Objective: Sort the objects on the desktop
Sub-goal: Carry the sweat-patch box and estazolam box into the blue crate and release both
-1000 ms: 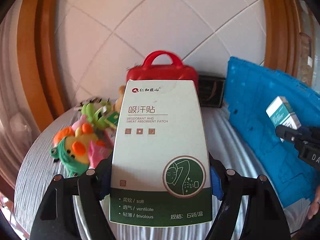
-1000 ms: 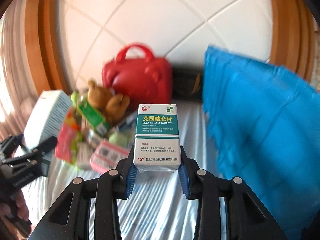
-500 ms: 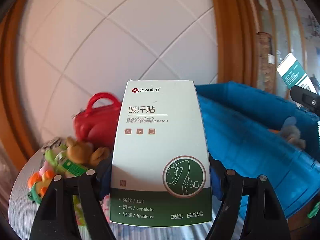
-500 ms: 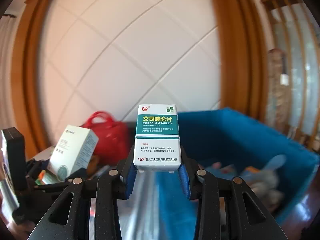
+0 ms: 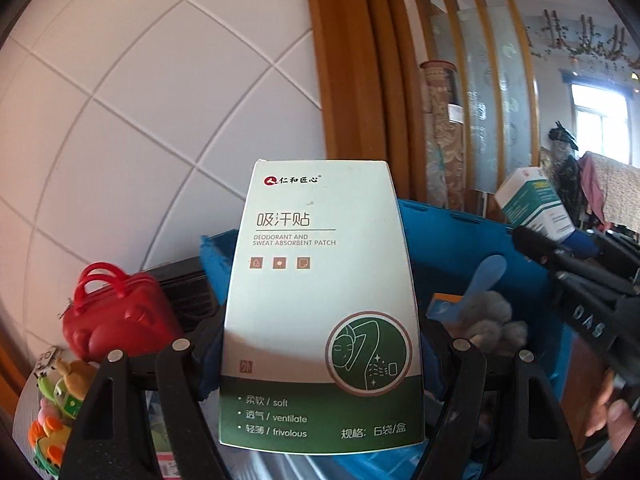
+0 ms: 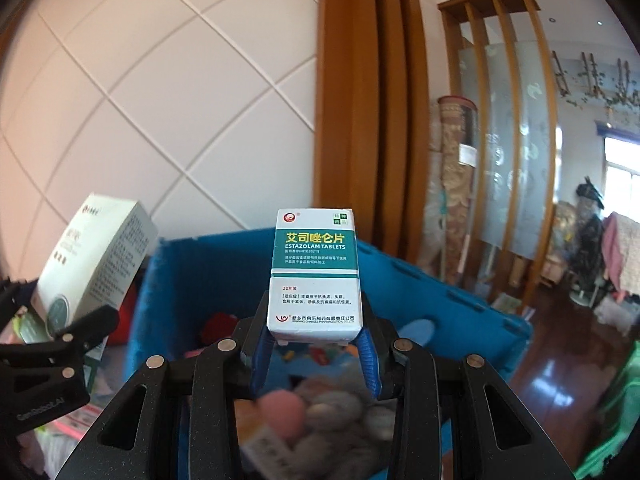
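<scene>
Left wrist view: my left gripper clamps the patch box upright between its pads, just near of the blue bin. Red bag and toys sit low left on the table. Right wrist view — my right gripper pinches the tablet box by its base, upright, over the bin's open top; blurry soft things lie inside. A hand shows at far right.

Upright patch box, tablet box
</scene>
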The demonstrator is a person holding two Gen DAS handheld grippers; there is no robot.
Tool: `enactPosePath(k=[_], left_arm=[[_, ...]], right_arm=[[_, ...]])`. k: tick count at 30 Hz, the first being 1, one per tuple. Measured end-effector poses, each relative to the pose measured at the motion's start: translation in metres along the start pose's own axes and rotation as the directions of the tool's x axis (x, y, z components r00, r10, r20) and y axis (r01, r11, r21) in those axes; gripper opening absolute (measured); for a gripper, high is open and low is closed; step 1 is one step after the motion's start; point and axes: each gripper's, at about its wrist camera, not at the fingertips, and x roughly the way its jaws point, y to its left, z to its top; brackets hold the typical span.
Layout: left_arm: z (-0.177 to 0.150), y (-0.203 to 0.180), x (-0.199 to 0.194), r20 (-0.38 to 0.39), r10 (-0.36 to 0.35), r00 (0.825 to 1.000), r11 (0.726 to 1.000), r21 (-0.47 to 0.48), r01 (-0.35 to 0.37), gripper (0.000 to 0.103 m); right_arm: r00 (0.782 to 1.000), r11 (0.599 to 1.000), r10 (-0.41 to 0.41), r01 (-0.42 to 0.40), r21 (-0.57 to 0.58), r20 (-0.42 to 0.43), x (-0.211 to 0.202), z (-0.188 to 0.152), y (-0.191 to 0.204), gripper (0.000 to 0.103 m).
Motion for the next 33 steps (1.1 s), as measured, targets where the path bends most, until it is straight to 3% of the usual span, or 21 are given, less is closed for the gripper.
enactPosePath(k=[9,21,26,29,31,33], left_arm=[[0.019,-0.043,0.019,-0.037,-0.048,0.998,0.995,0.081,0.051,0.075],[0.017,-0.054,0.039,-0.092,-0.063,0.994,0.995,0.073,0.07,0.075],[0.017,-0.057,0.043,-0.093,-0.108,0.99,0.991,0.073,0.115,0.076],[0.016,-0.059,0.04,-0.087,-0.111,0.99,0.99,0.083,0.118,0.085],[0.016,-0.06,0.036,-0.065,-0.086,0.994,0.991,0.094,0.092,0.089],[0.016,-0.058,0.034,-0.059,-0.08,0.995,0.992,0.094,0.085,0.092]], right_arm=[[0.997,0.999,-0.049,0.049,-0.007,-0.057,0.019,-0.007,-0.016,0.036],[0.992,0.996,-0.084,0.081,-0.032,-0.098,0.035,-0.007,-0.026,0.036],[0.987,0.996,-0.093,0.09,-0.03,-0.129,0.045,-0.012,-0.029,0.037],[0.987,0.996,-0.089,0.086,-0.024,-0.134,0.046,-0.014,-0.032,0.046],[0.987,0.995,-0.096,0.095,-0.019,-0.131,0.044,-0.016,-0.034,0.063],[0.987,0.994,-0.109,0.108,-0.01,-0.121,0.041,-0.017,-0.037,0.087]])
